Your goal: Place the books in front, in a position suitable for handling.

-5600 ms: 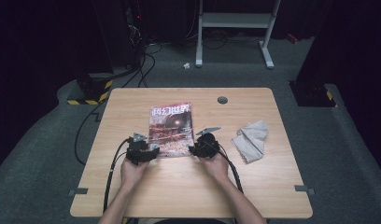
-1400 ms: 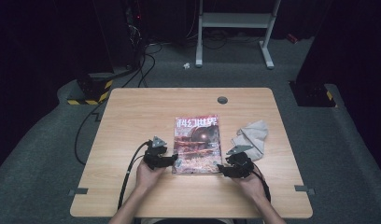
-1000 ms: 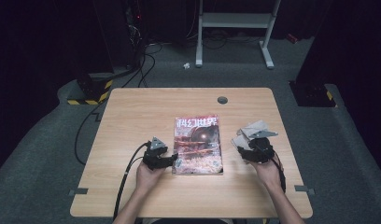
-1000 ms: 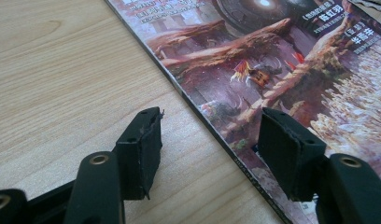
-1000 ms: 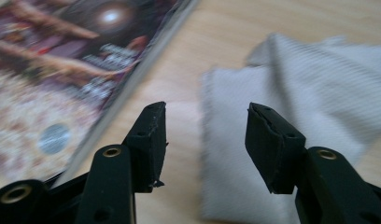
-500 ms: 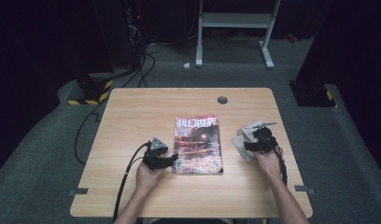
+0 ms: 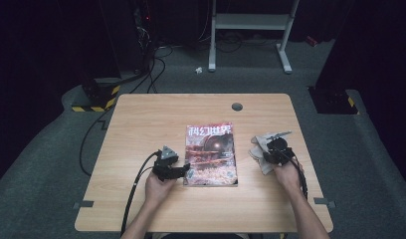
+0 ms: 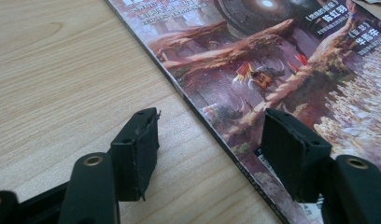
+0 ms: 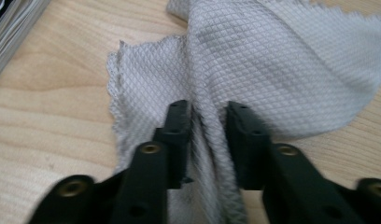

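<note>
A pale grey cloth [image 9: 272,60], woven in a fine diamond pattern with frayed edges, is lying crumpled near the worktop's [image 7: 141,119] right edge, where the right hand-held gripper [image 9: 208,116] has just been closing and is pinching a raised fold. The left hand-held gripper [image 8: 212,140] is standing open astride the lower left edge of a colourful magazine [image 7: 211,154] lying mid-worktop.

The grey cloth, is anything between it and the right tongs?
Nothing visible. The right tongs have just been closing, and a fold of the grey cloth is bunched between their jaws. The magazine lies off to the side, clear of them.
</note>
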### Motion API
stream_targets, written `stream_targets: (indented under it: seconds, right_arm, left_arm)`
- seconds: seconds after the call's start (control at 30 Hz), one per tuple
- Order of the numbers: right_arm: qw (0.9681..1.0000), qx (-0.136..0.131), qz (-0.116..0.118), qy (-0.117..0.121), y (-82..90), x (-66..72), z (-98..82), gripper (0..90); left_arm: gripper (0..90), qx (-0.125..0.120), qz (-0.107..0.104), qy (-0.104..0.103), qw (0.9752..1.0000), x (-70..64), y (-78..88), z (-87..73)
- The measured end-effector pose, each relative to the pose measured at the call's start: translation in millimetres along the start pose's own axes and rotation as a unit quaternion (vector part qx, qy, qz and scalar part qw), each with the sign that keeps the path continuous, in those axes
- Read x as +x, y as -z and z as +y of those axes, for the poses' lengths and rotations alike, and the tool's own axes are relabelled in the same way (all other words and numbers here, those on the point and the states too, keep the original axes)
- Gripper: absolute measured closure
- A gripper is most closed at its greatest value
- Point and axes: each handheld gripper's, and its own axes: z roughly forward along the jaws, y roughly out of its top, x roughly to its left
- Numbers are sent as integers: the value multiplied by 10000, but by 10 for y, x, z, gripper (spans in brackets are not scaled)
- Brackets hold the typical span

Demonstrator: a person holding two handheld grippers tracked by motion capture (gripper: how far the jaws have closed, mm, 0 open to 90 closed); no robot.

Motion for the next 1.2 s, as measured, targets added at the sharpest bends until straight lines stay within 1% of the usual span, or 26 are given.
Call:
stream_targets:
  seconds: [0.03, 0.1, 0.13, 0.2, 0.23, 0.33, 0.4, 0.5, 0.53, 0.6, 0.67, 0.7, 0.73, 0.83, 0.87, 0.9, 0.93, 1.0, 1.07, 1.13, 1.17, 1.2]
  right_arm:
    - [9999, 24, -14, 117, 8, 15, -1, 780]
    - [9998, 52, 9, 189, 21, 23, -1, 824]
    - [9999, 8, 75, 146, 32, 7, -4, 835]
    - [9995, -92, 298, 10, 65, -29, -11, 839]
    - [9992, -143, 378, 47, 103, -19, -12, 841]
    - [9976, -303, 547, 286, 260, 103, -12, 841]
    - [9960, -393, 644, 482, 359, 192, -10, 841]
    - [9916, -513, 780, 899, 506, 356, 3, 840]
    - [9905, -548, 834, 945, 530, 392, 5, 840]
    - [9866, -622, 1006, 1120, 588, 510, 3, 840]
    - [9836, -651, 1114, 1257, 613, 589, 6, 839]
    - [9806, -664, 1218, 1384, 633, 679, 12, 839]
    - [9790, -647, 1268, 1457, 642, 724, 17, 839]
    - [9730, -611, 1431, 1707, 655, 904, 32, 839]
    - [9702, -579, 1475, 1832, 656, 969, 36, 839]
    - [9674, -527, 1523, 1956, 648, 1052, 37, 838]
    - [9661, -486, 1523, 2028, 638, 1101, 37, 838]
    - [9612, -360, 1595, 2223, 569, 1224, 38, 837]
    - [9591, -258, 1677, 2266, 489, 1304, 33, 834]
    - [9584, -94, 1760, 2247, 371, 1384, 25, 815]
    - [9580, -42, 1827, 2209, 321, 1415, 22, 780]
    - [9577, -14, 1833, 2218, 289, 1433, 22, 732]
  left_arm:
    - [363, -1, 6, 0, 10000, -1, 0, 0]
    - [359, 0, 13, 3, 10000, -1, -1, 0]
    - [358, 1, 15, 2, 10000, -1, 0, 0]
    - [357, 1, 14, 5, 10000, -1, -1, 0]
    - [357, 0, 15, 7, 10000, -1, -1, 0]
    - [355, 0, 15, 11, 10000, -1, -1, 0]
    - [352, 1, 26, 16, 10000, -1, -1, 1]
    - [350, 1, 36, 11, 10000, 0, -1, 1]
    - [350, 0, 30, 16, 10000, -1, -2, 1]
    - [350, -1, 32, 16, 10000, -2, -2, 1]
    - [349, 1, 35, 12, 10000, -2, -2, 1]
    - [349, 1, 36, 13, 10000, -2, -2, 1]
    - [349, 1, 36, 12, 10000, -2, -2, 1]
    - [349, 2, 37, 13, 10000, -3, -2, 1]
    - [348, 4, 39, 11, 10000, -3, -2, 1]
    - [347, 3, 40, 11, 10000, -3, -2, 1]
    - [347, 3, 39, 12, 10000, -2, -2, 1]
    - [347, 3, 40, 14, 10000, -2, -2, 1]
    - [345, 4, 46, 16, 10000, -2, -2, 1]
    - [343, 4, 53, 13, 10000, -2, -2, 1]
    - [343, 5, 54, 11, 10000, -1, -2, 1]
    - [343, 4, 47, 18, 10000, -2, -2, 1]
